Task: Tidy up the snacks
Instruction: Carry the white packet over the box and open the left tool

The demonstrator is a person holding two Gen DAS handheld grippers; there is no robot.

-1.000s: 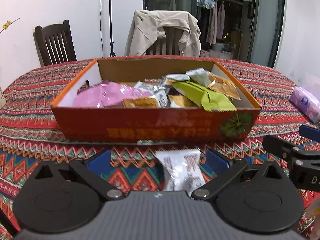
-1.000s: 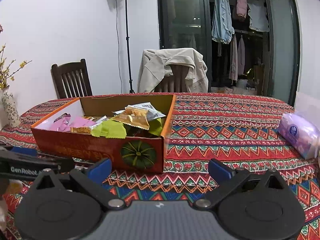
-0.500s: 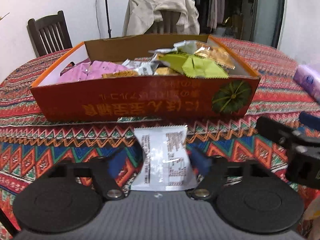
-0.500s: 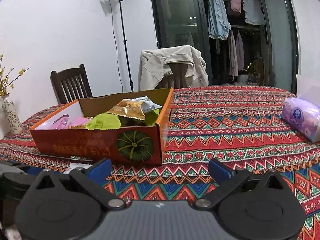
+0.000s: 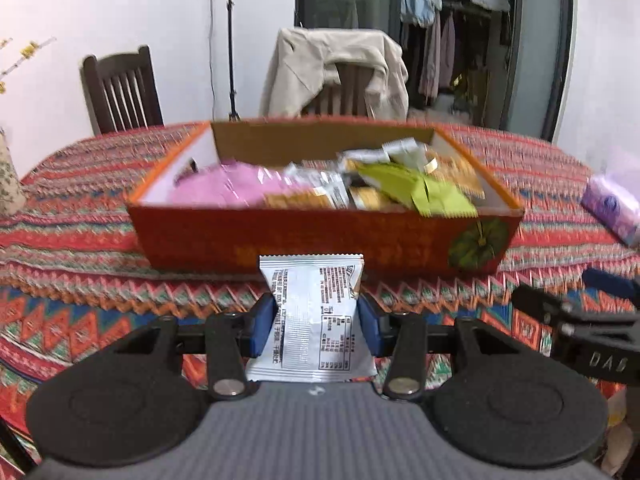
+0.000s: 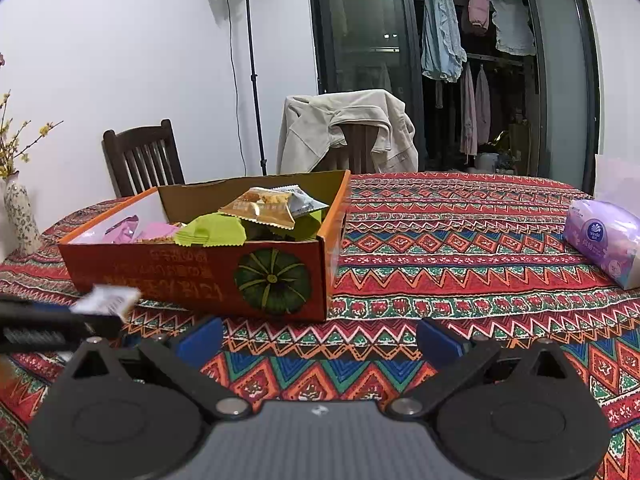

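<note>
My left gripper [image 5: 316,322] is shut on a silver-white snack packet [image 5: 314,312] and holds it above the tablecloth, just in front of the orange cardboard box [image 5: 320,240]. The box holds several snacks, pink, green and orange. In the right wrist view the box [image 6: 192,272] stands ahead to the left, and the packet [image 6: 106,299] shows at the left edge in the left gripper. My right gripper [image 6: 318,340] is open and empty over the patterned cloth, to the right of the left gripper.
A purple tissue pack [image 6: 604,240] lies at the right on the table. A vase [image 6: 22,216] stands at the far left. Two chairs [image 6: 144,156] stand behind the table, one draped with a beige jacket [image 6: 344,128].
My left gripper has closed on the silver packet and lifted it off the cloth. The right gripper has stayed open with only a small shift of view.
</note>
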